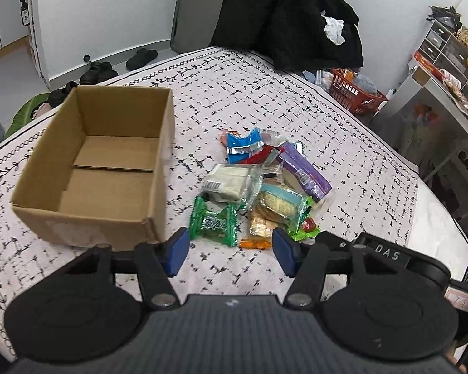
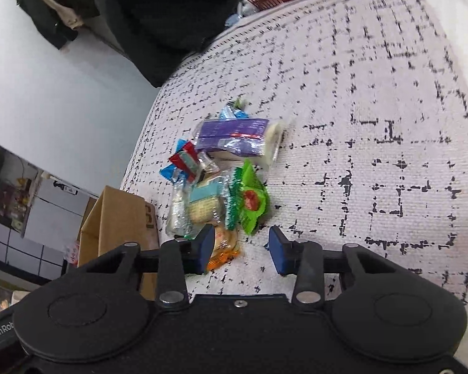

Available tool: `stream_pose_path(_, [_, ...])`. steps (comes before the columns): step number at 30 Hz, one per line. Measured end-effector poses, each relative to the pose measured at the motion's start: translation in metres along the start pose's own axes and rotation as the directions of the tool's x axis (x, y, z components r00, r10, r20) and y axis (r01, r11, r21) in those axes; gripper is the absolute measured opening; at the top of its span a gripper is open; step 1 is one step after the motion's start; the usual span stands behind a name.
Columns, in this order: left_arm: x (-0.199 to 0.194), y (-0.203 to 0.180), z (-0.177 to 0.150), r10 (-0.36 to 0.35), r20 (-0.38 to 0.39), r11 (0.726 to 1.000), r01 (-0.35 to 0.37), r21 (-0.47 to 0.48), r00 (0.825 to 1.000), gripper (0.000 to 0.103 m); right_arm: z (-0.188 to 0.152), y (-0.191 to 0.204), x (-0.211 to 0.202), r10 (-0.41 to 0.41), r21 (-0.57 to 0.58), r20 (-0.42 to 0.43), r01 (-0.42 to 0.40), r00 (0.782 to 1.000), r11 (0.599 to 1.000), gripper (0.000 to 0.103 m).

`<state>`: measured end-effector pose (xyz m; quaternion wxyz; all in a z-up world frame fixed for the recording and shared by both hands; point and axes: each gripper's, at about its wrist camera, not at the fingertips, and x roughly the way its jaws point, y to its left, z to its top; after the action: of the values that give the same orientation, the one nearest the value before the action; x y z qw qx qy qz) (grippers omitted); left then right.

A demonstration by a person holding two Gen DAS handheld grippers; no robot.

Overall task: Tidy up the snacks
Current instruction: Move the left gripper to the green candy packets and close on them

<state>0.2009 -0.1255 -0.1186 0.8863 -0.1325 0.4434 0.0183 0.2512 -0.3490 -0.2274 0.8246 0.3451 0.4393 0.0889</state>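
Observation:
An open, empty cardboard box (image 1: 163,155) stands on the patterned tablecloth (image 1: 343,143), left of a pile of wrapped snacks. The pile holds a dark-green pack (image 1: 213,224), an orange pack (image 1: 259,233), a clear cracker pack (image 1: 231,182), a purple pack (image 1: 305,171) and a blue pack (image 1: 243,143). My left gripper (image 1: 231,249) hovers open just short of the dark-green and orange packs, gripping nothing. In the right wrist view my right gripper (image 2: 241,246) is open beside the orange pack (image 2: 224,246), below a light-green pack (image 2: 249,199) and the purple pack (image 2: 234,137). The box (image 2: 118,218) sits at its left.
A black coat (image 1: 290,15) hangs at the table's far edge. A red basket (image 1: 355,93) sits beyond the far right corner, with a shelf of drawers (image 1: 446,46) behind it. Shoes (image 1: 140,56) lie on the floor at the back left.

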Motion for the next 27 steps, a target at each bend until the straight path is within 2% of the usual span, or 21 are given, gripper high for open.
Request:
stream_pose_path(7, [0.028,-0.008,0.0,0.037,-0.011,0.999,-0.037,-0.001,0.999,0.051,0.008,-0.02,0.014,0.015,0.051,0.0,-0.015,1.0,0.999,0.04])
stream_pose_path(10, [0.04,-0.012,0.001,0.075,-0.007,0.997,-0.075,0.003,0.997,0.051,0.009,-0.025,0.021,0.034,0.067,-0.006,-0.033,0.999,0.997,0.04])
stream_pose_path(19, [0.077,-0.017,0.0,0.178,-0.008,0.984,-0.178,-0.003,0.984,0.051,0.011,-0.033,0.034,0.074,0.08,-0.017,-0.072,0.997,0.994,0.035])
stream_pose_path(27, [0.103,-0.017,-0.005,0.224,-0.033,0.974,-0.225,-0.007,0.974,0.051,0.014,-0.036,0.038,0.102,0.096,-0.017,-0.1,0.995,0.99,0.032])
